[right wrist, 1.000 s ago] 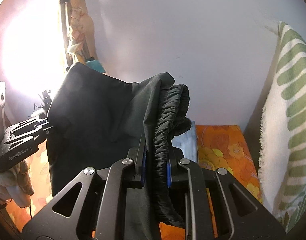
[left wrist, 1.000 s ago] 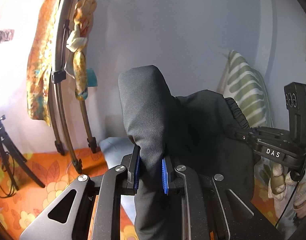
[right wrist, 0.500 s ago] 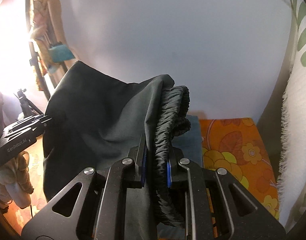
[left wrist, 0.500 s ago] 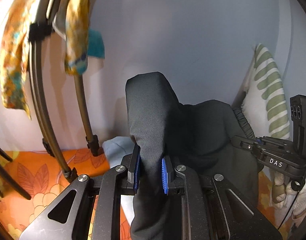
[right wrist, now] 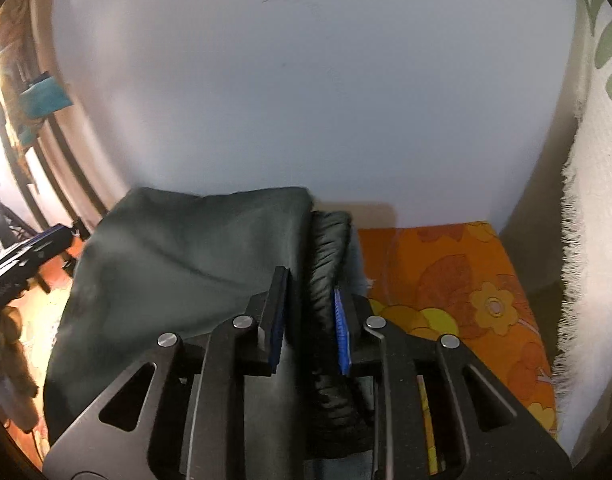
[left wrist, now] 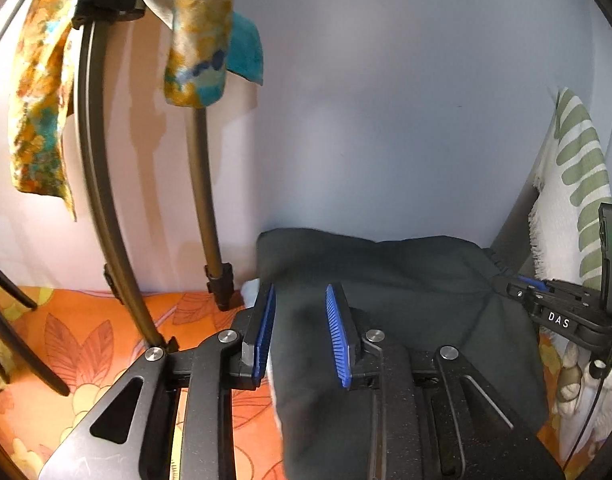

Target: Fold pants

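Note:
The dark pants (left wrist: 386,280) lie in a low folded heap on the orange flowered cover by the wall. My left gripper (left wrist: 299,300) is open, its blue pads apart over the pants' left edge. My right gripper (right wrist: 310,292) is open too, its jaws apart on either side of the gathered elastic waistband (right wrist: 330,248). The pants (right wrist: 193,248) spread left from it. The right gripper also shows at the right of the left wrist view (left wrist: 522,286), and the left gripper shows at the left edge of the right wrist view (right wrist: 53,236).
A dark metal stand (left wrist: 101,200) with colourful cloths (left wrist: 193,48) rises at the left by the wall. A white and green striped towel (left wrist: 578,184) hangs at the right. The orange flowered cover (right wrist: 458,280) lies around the pants.
Both grippers have lowered the pants onto the cover and opened. The cloth that stood up between the pads now lies flat and low.

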`<act>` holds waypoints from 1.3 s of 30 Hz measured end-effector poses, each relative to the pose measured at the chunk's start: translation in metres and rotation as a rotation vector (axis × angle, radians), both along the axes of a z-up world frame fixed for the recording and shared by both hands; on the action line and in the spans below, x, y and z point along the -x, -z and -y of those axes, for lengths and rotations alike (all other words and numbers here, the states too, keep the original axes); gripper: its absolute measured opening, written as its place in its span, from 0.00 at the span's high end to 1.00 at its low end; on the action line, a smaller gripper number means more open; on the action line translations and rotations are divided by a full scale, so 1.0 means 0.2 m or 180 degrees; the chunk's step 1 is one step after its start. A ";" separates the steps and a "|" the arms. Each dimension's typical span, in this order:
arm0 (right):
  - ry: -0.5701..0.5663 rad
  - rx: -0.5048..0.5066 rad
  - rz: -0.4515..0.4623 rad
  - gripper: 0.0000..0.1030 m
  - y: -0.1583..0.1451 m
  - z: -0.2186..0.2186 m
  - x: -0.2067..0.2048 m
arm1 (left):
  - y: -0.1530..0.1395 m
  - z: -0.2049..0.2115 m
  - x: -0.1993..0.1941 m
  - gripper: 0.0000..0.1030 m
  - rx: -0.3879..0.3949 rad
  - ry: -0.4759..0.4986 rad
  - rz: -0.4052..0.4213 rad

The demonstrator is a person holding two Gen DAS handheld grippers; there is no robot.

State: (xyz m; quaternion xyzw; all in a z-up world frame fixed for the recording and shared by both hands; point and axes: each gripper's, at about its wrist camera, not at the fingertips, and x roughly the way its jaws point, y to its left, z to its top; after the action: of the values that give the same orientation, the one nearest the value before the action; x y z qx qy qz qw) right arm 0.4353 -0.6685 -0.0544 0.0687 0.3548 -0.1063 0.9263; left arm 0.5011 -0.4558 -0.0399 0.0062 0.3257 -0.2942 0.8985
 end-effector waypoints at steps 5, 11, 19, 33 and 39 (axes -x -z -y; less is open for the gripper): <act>0.0159 0.0186 -0.0035 0.77 -0.04 -0.02 0.03 | -0.01 -0.04 0.01 0.76 -0.0033 0.0021 -0.0016; 0.0125 0.0036 0.0071 0.64 -0.13 -0.03 0.14 | -0.04 -0.09 0.10 0.69 -0.0036 0.0084 -0.0080; -0.0066 0.0022 -0.0092 0.61 -0.08 -0.15 0.36 | -0.02 -0.15 0.33 0.67 -0.0115 0.0220 -0.0257; -0.0066 -0.0113 0.0144 0.49 -0.25 -0.39 0.97 | -0.28 -0.46 0.81 0.46 -0.0042 0.0287 -0.0165; -0.0041 -0.0153 0.0298 0.45 -0.33 -0.54 1.20 | -0.39 -0.57 1.04 0.42 -0.0027 0.0350 0.0028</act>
State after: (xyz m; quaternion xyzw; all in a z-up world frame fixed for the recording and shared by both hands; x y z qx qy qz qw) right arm 0.1952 -0.5602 0.0111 0.0936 0.3139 -0.0885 0.9407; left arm 0.2934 -0.3426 0.0388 0.0292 0.3221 -0.3418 0.8824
